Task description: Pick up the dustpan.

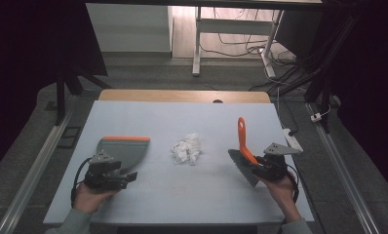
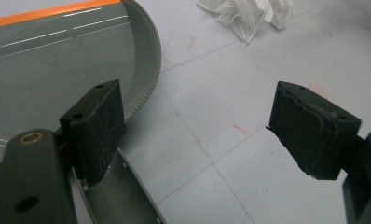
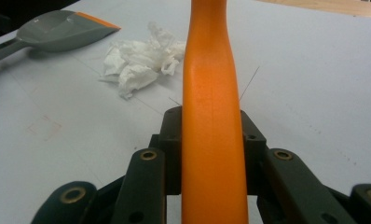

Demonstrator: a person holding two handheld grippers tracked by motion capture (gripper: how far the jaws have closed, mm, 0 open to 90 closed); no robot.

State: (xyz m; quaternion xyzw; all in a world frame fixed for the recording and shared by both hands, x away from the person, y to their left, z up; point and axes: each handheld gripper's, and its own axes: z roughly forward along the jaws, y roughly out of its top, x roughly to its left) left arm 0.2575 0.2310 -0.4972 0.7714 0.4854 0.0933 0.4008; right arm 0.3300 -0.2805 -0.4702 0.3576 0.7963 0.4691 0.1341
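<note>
We see the left hand [image 1: 87, 197] low on the table [image 1: 182, 195], its left gripper [image 1: 115, 179] spread wide, holding nothing, by the grey dustpan [image 1: 126, 148]. Crumpled white paper [image 1: 187, 148] lies in the middle. The right gripper [image 1: 256, 165] squeezes the brush's orange handle [image 3: 211, 121]; its grey bristles [image 1: 242, 166] show from above
</note>
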